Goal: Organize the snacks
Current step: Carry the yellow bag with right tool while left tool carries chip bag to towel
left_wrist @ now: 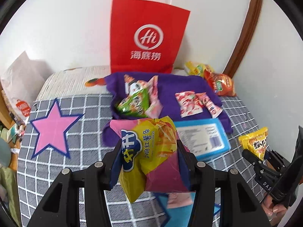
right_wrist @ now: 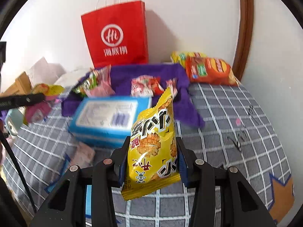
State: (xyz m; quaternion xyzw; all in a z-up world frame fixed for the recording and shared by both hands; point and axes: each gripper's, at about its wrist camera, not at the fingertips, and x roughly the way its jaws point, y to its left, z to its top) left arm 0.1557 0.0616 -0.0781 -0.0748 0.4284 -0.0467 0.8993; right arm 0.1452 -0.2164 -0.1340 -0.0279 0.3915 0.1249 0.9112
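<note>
Left gripper (left_wrist: 149, 162), lower centre of the left wrist view: jaws clamped on a yellow-and-pink snack bag (left_wrist: 151, 151), puffed, crumpled at the bottom, blue logo and chip artwork on the face; held clear of the checked grey bedspread (left_wrist: 75, 141). Right gripper (right_wrist: 152, 162), lower centre of the right wrist view: jaws clamped on a yellow cracker packet (right_wrist: 153, 145), upright, serrated top edge, black lettering and round cracker pictures; also held above the bedspread.

Just beyond both packets, centre frame: one blue box (left_wrist: 204, 141), lying flat, white label up. Behind it: one purple cloth (left_wrist: 166, 89), spread with edges bunched. On the cloth, left part: one green packet (left_wrist: 134, 102) overlapping a pink packet (left_wrist: 154, 102), with another red-and-white wrapper behind them. On the cloth, right part: two red-and-white sachets (left_wrist: 189, 104) side by side, touching. Upper centre: one red paper bag (left_wrist: 147, 36), upright against the white wall, white rope handles, white logo. Upper right, off the cloth: one orange chip bag (left_wrist: 220, 85) with one yellow bag (left_wrist: 197, 69) behind it. Left of frame: one pink star (left_wrist: 54, 130) with blue edging on the bedspread. Below the left jaws: a pale pink packet (left_wrist: 179, 198) on a blue patch, partly hidden. Path between held packets and the red paper bag crossed by the blue box and the loaded cloth.
</note>
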